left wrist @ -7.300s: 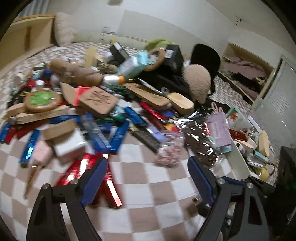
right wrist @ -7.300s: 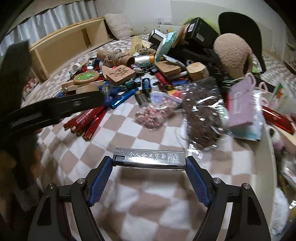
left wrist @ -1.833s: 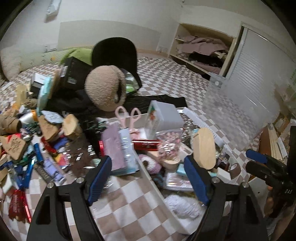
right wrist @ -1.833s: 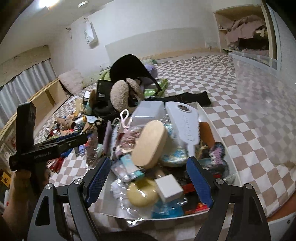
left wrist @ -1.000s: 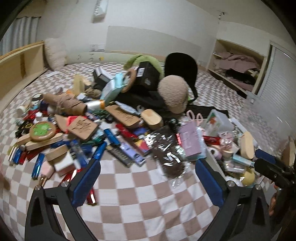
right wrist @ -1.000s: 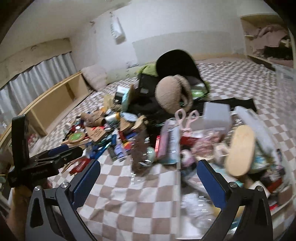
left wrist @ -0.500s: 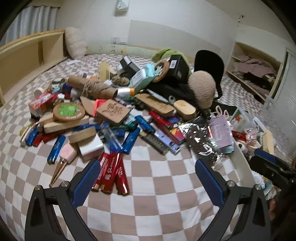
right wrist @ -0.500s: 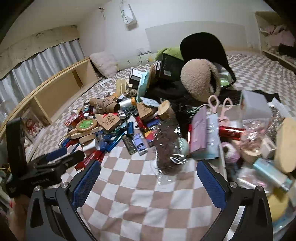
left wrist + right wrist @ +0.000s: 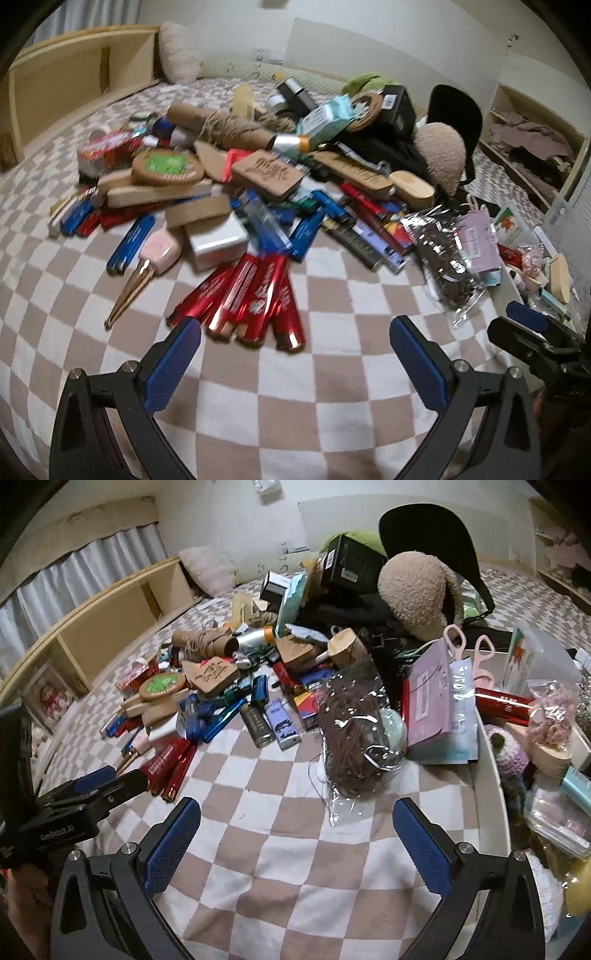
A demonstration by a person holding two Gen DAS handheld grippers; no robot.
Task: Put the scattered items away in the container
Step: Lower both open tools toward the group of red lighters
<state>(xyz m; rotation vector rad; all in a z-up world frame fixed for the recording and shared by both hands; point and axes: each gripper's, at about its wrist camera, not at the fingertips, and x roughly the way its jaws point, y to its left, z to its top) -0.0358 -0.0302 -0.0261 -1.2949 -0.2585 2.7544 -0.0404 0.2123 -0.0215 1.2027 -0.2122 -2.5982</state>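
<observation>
Scattered items lie heaped on a checkered blanket. Several red foil packets [image 9: 251, 295] lie just ahead of my left gripper [image 9: 293, 350], which is open and empty, low over the blanket. Behind them are a white box [image 9: 216, 243], blue lighters [image 9: 131, 242] and wooden brushes [image 9: 166, 171]. My right gripper [image 9: 297, 830] is also open and empty, above bare blanket. Ahead of it lies a clear bag of brown cord [image 9: 354, 734], and two lighters [image 9: 273, 723] lie farther left. The white container [image 9: 493, 768] at the right is crowded with items.
A beige fuzzy hat [image 9: 417, 587] and black cap [image 9: 432, 531] top the pile's far side. A wooden shelf [image 9: 110, 624] runs along the left. The other gripper [image 9: 92, 786] shows at the left of the right wrist view. Bare blanket [image 9: 295, 897] lies near both grippers.
Both grippers have swung from the container back to the pile. The left gripper has dropped closer to the red packets. The silver lighter held earlier by the right gripper is gone from it.
</observation>
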